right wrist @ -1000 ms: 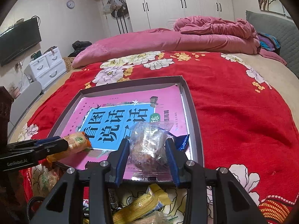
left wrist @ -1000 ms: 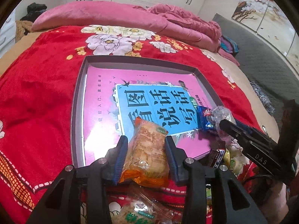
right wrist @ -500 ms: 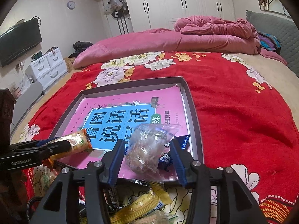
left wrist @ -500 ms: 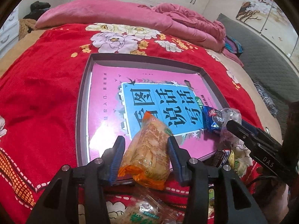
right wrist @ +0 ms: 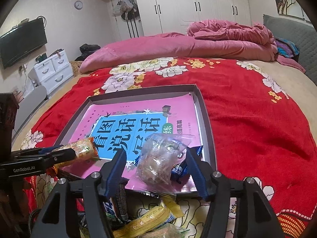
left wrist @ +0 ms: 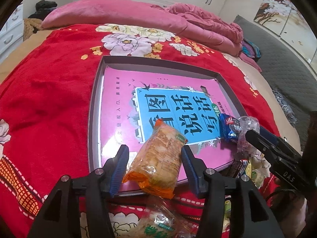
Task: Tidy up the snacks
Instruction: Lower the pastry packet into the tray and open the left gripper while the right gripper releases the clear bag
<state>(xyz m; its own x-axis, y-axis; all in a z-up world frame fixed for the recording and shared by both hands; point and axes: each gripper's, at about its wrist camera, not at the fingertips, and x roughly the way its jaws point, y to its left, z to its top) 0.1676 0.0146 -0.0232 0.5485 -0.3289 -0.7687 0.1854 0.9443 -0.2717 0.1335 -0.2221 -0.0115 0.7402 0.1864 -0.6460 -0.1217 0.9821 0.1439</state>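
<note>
A red floral bedspread [left wrist: 49, 103] covers the bed, and on it at centre lies a shallow grey tray [left wrist: 93, 119] lined with a pink book cover [left wrist: 118, 107] bearing a blue title panel. The tray holds three snacks, all along its near edge: an orange cracker packet [left wrist: 160, 156] at about 6 o'clock in the left wrist view, and at about 4 o'clock a blue wrapped biscuit [left wrist: 229, 129] beside a clear crinkled snack bag [right wrist: 160, 158].

The left gripper [left wrist: 155, 168] has just been opening; its blue pads stand clear of the cracker packet on both sides, so the packet lies released between the jaws, half on the tray's near rim, long axis running from 7 toward 1 o'clock, roughly along the fingers. The right gripper [right wrist: 156, 168] has likewise just been opening, at a middling spread, and the clear bag sits loose between its fingers, leaning toward the right pad, though I cannot tell if it touches.

Both drops look done. The next move likely turns on the pile outside the tray, straight below at 6 o'clock: a yellow wrapped bar [right wrist: 146, 220] and a dark stick pack [right wrist: 118, 200] lie under the right gripper, nearer that hand; a clear green-labelled packet [left wrist: 158, 226] lies under the left.
</note>
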